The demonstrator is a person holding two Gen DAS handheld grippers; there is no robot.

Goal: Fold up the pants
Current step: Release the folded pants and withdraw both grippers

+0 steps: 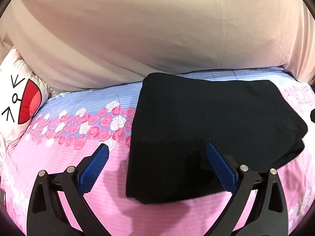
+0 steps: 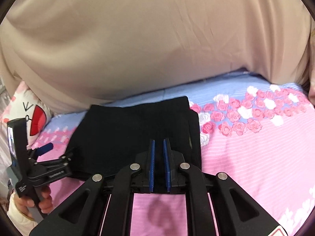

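The black pants (image 1: 212, 129) lie folded into a compact rectangle on the pink and blue floral bedsheet (image 1: 82, 129). They also show in the right wrist view (image 2: 133, 133). My left gripper (image 1: 157, 147) is open, its blue pads spread wide just above the pants' near left edge, holding nothing. It also appears at the left of the right wrist view (image 2: 49, 149), held by a hand. My right gripper (image 2: 159, 143) has its blue pads nearly together with a thin gap, over the pants' near edge, with no cloth between them.
A large beige quilt (image 1: 137, 29) is heaped along the far side of the bed. A white cartoon pillow (image 1: 17, 102) with a red mouth lies at the far left. Rose-patterned sheet (image 2: 246, 118) stretches to the right of the pants.
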